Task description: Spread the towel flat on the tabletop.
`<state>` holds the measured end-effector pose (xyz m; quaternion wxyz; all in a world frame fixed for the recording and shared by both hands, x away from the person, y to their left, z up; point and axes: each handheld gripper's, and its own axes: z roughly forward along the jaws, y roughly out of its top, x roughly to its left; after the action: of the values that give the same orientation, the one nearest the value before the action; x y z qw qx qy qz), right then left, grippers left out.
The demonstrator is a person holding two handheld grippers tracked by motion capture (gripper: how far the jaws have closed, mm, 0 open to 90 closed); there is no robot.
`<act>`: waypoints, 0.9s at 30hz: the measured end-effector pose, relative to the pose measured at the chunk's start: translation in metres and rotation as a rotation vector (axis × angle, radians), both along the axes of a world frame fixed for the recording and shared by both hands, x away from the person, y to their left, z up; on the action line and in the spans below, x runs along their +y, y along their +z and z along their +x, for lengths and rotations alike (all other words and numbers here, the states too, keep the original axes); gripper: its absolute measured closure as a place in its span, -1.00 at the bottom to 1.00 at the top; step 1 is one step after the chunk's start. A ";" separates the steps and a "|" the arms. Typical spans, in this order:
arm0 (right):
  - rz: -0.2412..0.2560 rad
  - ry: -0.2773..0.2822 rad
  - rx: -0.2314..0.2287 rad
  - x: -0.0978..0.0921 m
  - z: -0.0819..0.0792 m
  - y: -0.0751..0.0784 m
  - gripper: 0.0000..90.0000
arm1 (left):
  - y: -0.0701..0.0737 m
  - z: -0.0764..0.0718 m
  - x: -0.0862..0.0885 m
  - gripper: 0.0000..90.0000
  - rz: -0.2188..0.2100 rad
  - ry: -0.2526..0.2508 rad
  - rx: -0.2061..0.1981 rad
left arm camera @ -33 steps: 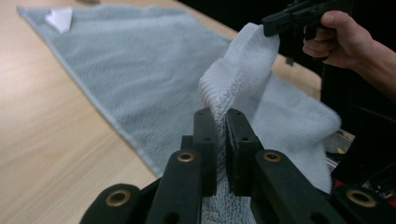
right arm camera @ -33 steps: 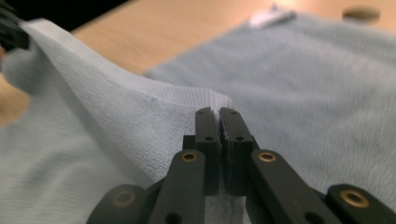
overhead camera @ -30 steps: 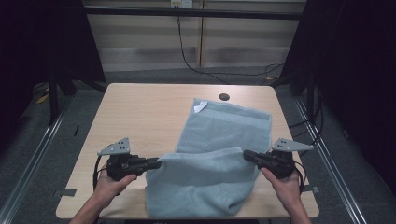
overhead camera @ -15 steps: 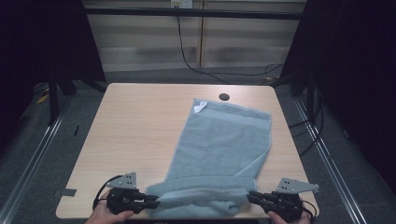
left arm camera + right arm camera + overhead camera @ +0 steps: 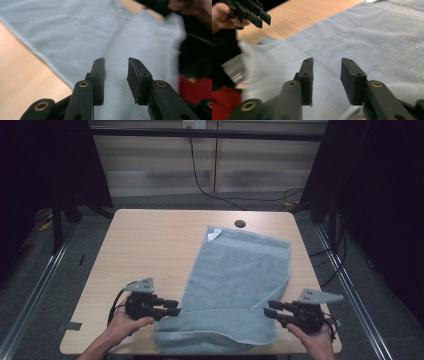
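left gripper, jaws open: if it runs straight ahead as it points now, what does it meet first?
Most likely the towel. The left gripper points right across it, jaws open with nothing between them. Farther along that line sits the right gripper, though depth is hard to judge.

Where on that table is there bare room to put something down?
The widest bare wood is the table's left half, between its left edge and the towel. A narrower strip runs along the far edge by the small round hole. The near edge is crowded: towel, left gripper, right gripper.
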<state>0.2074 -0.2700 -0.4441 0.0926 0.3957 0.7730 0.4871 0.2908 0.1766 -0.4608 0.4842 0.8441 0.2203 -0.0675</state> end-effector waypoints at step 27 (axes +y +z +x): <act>-0.220 0.156 0.111 0.056 0.031 -0.054 0.02 | -0.043 0.026 -0.027 0.53 0.167 0.074 -0.025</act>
<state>0.2384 -0.2135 -0.4978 0.0544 0.3481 0.8540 0.3828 0.3169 0.1494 -0.5036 0.4171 0.8735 0.2501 -0.0204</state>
